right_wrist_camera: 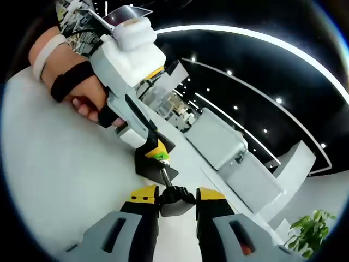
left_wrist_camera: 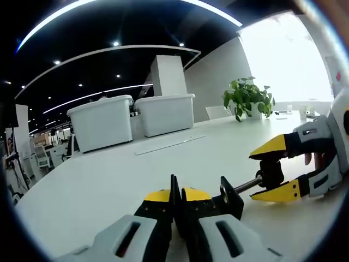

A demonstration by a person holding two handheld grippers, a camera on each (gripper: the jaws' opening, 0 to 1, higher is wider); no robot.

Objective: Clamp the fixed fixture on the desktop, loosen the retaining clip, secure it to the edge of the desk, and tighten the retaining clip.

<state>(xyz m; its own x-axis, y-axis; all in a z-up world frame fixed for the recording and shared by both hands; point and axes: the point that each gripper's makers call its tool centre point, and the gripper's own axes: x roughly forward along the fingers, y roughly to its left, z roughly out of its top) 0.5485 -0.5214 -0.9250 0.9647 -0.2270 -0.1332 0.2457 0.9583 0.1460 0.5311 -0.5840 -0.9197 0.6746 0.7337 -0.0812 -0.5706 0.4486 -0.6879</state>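
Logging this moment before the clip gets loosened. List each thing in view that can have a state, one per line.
left gripper: shut on the clamp fixture's black body.
right gripper: jaws around the screw knob, gripping it.
clamp fixture: on the white desk, screw shaft extended out to the knob.
screw knob: between the right gripper's jaws.
storage bins: lids on.
ceiling lights: lit.

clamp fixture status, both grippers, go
Left gripper shut on the clamp fixture's black frame. Right gripper closed around its screw knob. Fixture resting on the white desk; nothing in the way.
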